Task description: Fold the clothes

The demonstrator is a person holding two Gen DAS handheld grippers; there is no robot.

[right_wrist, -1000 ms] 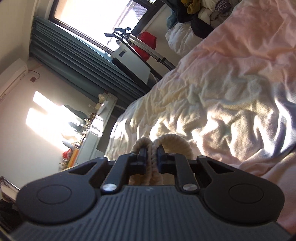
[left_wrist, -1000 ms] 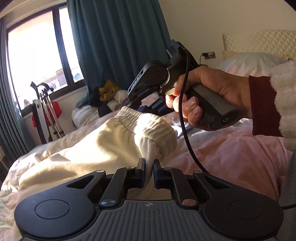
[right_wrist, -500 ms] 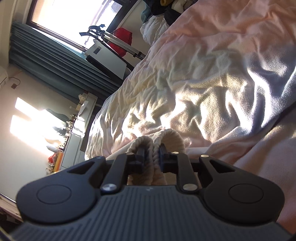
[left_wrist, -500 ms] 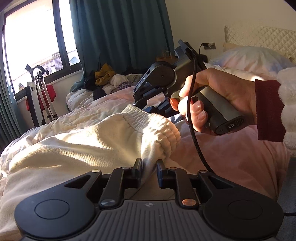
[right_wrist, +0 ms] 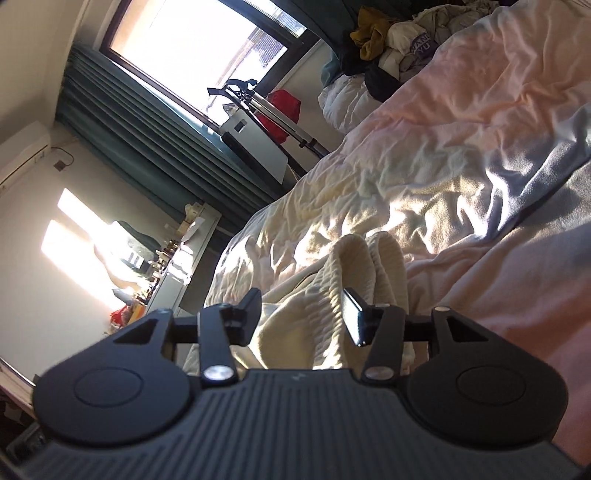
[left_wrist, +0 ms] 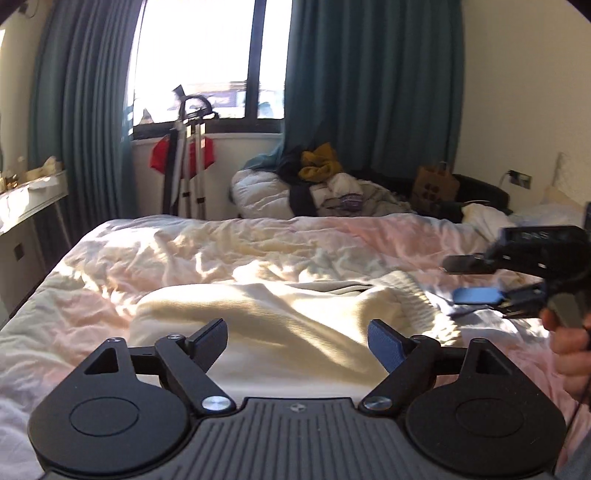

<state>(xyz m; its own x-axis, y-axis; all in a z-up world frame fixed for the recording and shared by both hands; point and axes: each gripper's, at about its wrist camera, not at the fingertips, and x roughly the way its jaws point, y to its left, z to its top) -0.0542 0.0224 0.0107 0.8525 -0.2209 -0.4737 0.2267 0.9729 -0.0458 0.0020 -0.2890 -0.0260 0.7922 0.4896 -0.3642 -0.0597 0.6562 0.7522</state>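
Sunlit bedding covers the bed (left_wrist: 110, 258), and the cream trousers (left_wrist: 295, 325) now lie on it just ahead of me, doubled over, their ribbed waistband (right_wrist: 384, 266) toward the right. Half a second ago both tongs pinched that cloth; now my left tongs (left_wrist: 297, 338) and right tongs (right_wrist: 303, 314) stand wide apart and hold nothing. I judge this fold laid down and released.

- We are reading partial white letters, "WAN" above "YU", on a purple garment (right_wrist: 424, 45) lying in the clothes pile (right_wrist: 391, 33) beyond the bed.
- We are finding the lettering on the right gripper's body (left_wrist: 535, 236) too blurred to read.
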